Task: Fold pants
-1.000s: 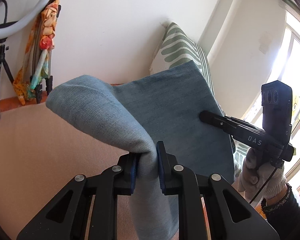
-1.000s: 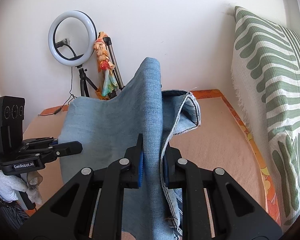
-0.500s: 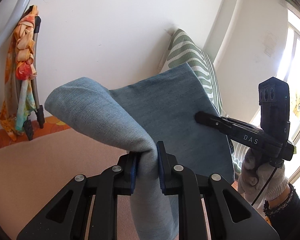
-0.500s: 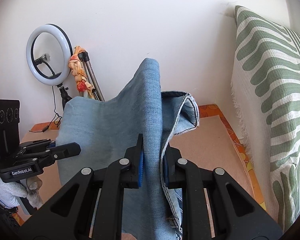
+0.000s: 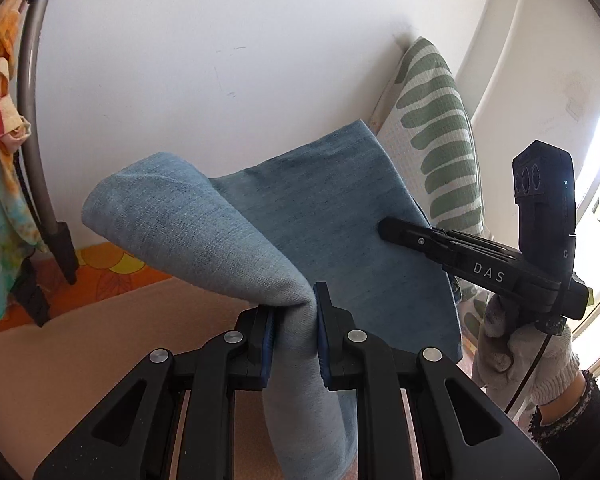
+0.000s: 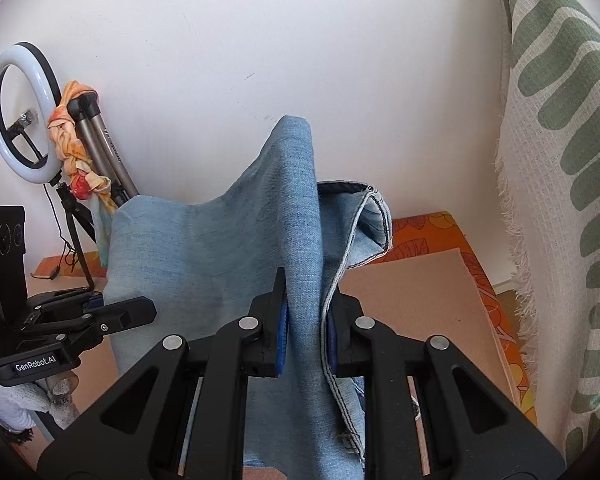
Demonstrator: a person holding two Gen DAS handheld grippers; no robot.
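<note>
Pants [image 5: 332,216] of soft, limp denim hang above the tan mat [image 6: 416,296], each hand-held gripper, left [image 5: 294,344] and right [image 6: 305,340], clamped on a bunched edge; thick hems grip best.

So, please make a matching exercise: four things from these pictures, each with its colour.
Things:
1. pants
2. ring light
3. pillow
4. glove

Colours:
a. white with a green pattern
b. blue denim
c. plain white knit
d. white ring with a black rim

Pairs: 1-b, 2-d, 3-a, 4-c
</note>
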